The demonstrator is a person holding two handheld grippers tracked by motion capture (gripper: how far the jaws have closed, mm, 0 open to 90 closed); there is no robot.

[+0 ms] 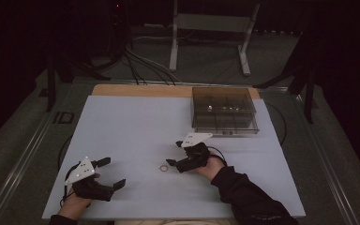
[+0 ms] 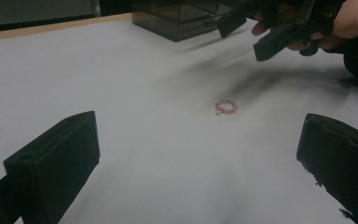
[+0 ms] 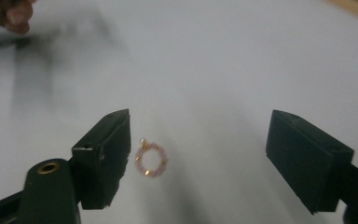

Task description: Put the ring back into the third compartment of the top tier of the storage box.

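A small pink beaded ring [image 1: 162,168] with gold bits lies flat on the white table sheet [image 1: 131,126]. My right gripper [image 1: 174,153] hovers low just right of it, tilted down, jaws apart. In the right gripper view the ring [image 3: 151,159] lies between the jaws, close beside the left one, and the right gripper [image 3: 200,140] presses on nothing. My left gripper [image 1: 113,172] rests at the near left, open and empty. In the left gripper view the left gripper [image 2: 199,126] faces the ring [image 2: 226,106], with the right gripper [image 2: 251,35] beyond it.
A smoky transparent compartment box [image 1: 223,110] stands at the far right of the sheet, also seen in the left gripper view as the box [image 2: 177,18]. A wooden table edge [image 1: 140,90] runs behind the sheet. Cables and a metal stand lie on the floor beyond.
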